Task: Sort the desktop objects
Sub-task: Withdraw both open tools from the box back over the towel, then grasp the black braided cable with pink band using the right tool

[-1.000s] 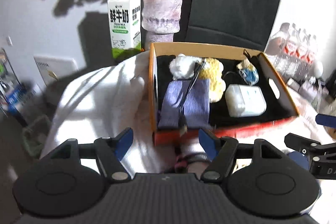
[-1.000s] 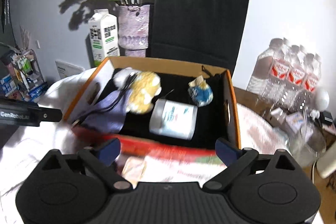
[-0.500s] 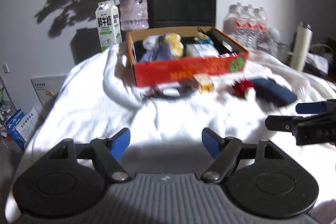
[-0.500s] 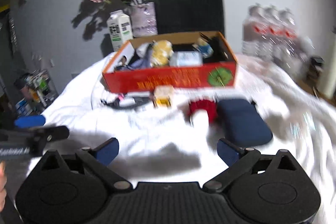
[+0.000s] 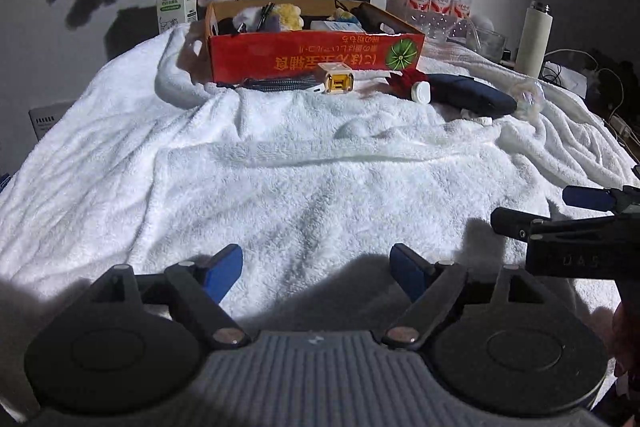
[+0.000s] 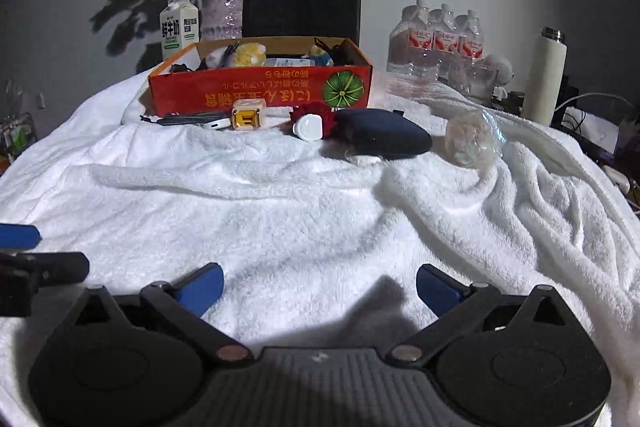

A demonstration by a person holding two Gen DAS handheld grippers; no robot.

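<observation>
Both tongs, left [image 5: 316,273] and right [image 6: 318,289], have pulled back from the orange cardboard box [image 6: 260,93], spreading wider, empty; best next pick: the yellow cube charger [image 6: 248,115], approached squarely.

Box contents [image 6: 256,57] half hidden by wall.

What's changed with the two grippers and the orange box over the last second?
Both grippers pulled back from the orange box, now far across the white towel. The left gripper and right gripper have just been opening, nothing between them. The box contents and the items before it stayed put.
</observation>
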